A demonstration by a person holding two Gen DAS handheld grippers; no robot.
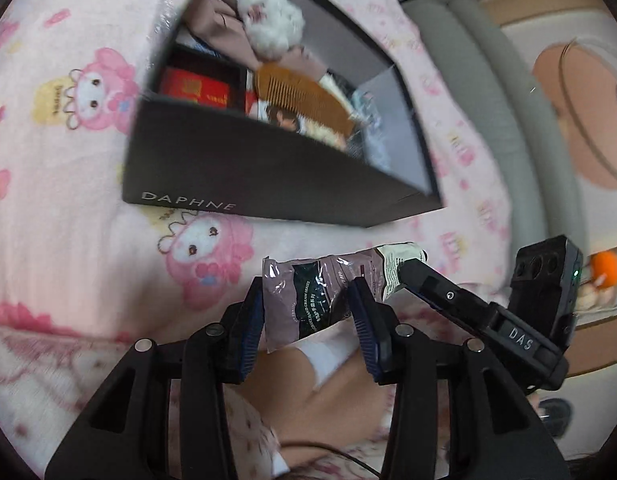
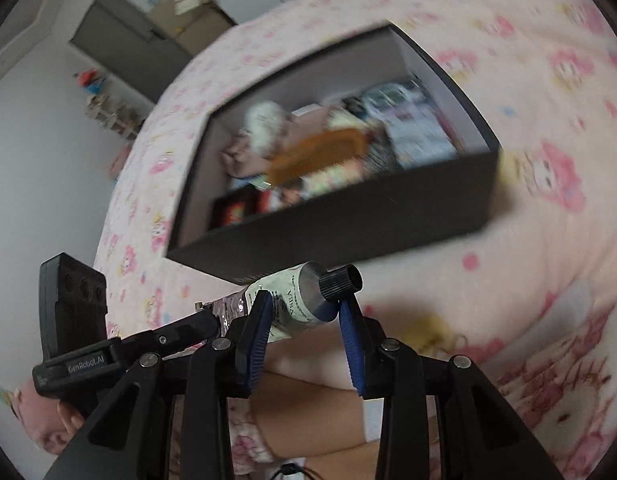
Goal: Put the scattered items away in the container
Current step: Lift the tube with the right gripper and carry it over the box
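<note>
Crinkled hand cream tube point(image 1: 320, 296) held level beside the open black box point(image 1: 244, 176).

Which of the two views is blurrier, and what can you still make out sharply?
Right wrist view: the box and its contents smear with motion blur, while the tube stays sharp. Left wrist view: crisper, the comb has clear teeth; edges bend from fisheye.

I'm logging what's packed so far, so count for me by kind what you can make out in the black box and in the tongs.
Wooden comb: 1
White fluffy toy: 1
Red packet: 1
Hand cream tube, held by both tongs, outside the black box: 1
Total: 4; other things in the box are too blurred to count.
</note>
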